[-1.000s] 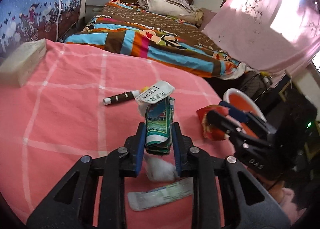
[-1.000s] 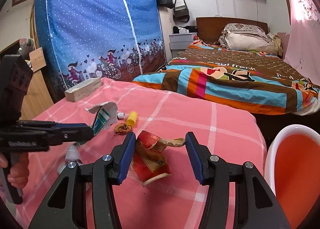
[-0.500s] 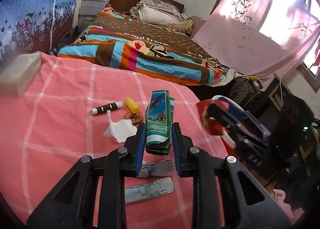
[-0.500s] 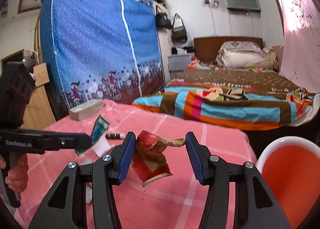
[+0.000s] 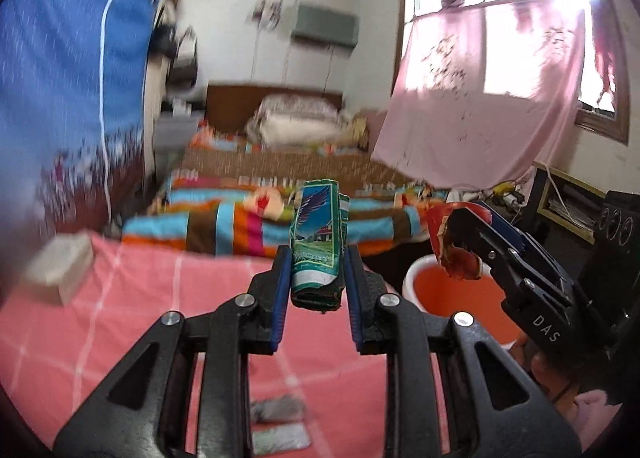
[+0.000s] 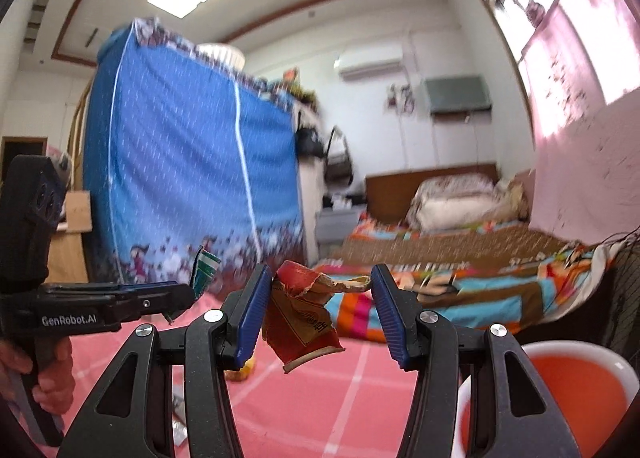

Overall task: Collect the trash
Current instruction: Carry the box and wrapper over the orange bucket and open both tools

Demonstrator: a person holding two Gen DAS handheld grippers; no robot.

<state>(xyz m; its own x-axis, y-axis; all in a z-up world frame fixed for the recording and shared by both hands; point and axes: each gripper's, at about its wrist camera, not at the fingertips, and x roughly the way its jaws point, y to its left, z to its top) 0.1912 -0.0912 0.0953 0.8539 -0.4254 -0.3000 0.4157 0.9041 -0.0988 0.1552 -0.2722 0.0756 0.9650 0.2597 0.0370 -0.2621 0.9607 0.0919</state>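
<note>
Trash stays clamped in both hand-held grippers, now lifted higher.

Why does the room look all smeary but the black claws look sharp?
Left wrist view: the bed and blue curtain are streaked with blur, the window glares white, yet the left gripper and its green packet stay sharp. Right wrist view: same smear behind, crisp right gripper and red wrapper.

The green printed paper packet (image 5: 316, 242) looks glossy and creased. The torn red paper cup (image 6: 304, 318) shows rough, frayed edges. The pink checked cloth cover (image 5: 120, 318) is matt; the orange-and-white plastic bin (image 6: 560, 382) is smooth.
</note>
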